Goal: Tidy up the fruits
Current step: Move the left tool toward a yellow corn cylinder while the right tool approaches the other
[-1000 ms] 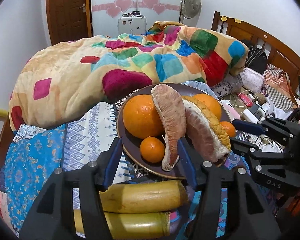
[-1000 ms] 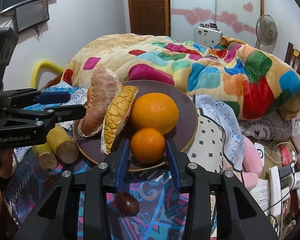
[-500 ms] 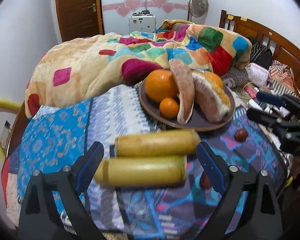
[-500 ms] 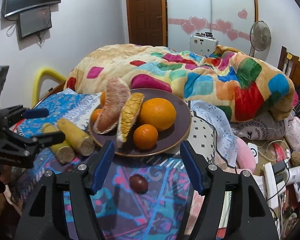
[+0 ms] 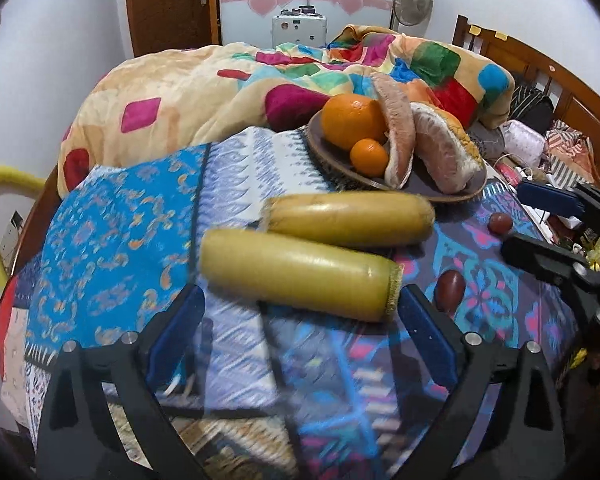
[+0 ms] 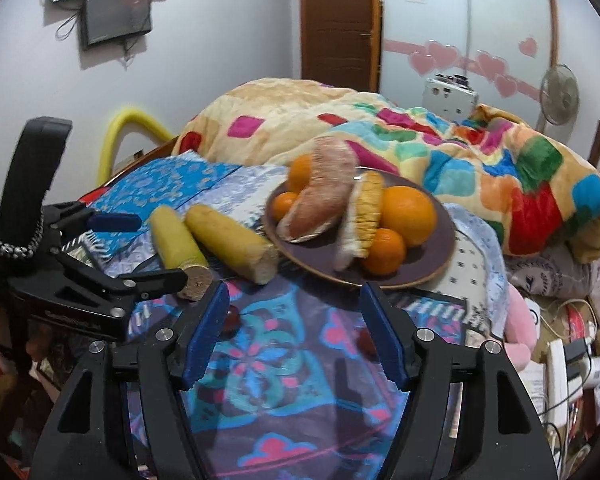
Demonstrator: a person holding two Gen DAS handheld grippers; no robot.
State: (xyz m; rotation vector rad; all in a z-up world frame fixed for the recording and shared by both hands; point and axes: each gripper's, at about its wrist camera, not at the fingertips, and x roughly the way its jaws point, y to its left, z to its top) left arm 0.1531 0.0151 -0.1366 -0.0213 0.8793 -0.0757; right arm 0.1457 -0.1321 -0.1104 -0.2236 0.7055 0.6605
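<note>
- A brown plate (image 5: 324, 150) on a bed's patterned bedspread (image 5: 112, 236) already carries two large oranges, two small ones and two pomelo wedges (image 6: 320, 196); this part of the sorting looks done.
- Left off the plate: two yellow sugarcane lengths (image 5: 300, 276) lying side by side just in front of it, and two small dark red fruits (image 5: 450, 288) on the cloth beside the cane.
- The left tool (image 5: 300, 332) hangs just short of the nearer cane, jaws spread very wide, gripping nothing.
- The right tool (image 6: 296, 332) hovers in front of the plate, jaws about half open and empty after having just closed a little; one red fruit (image 6: 232, 318) sits beside its left finger.
- By this view, roughly half the fruit awaits placing.
</note>
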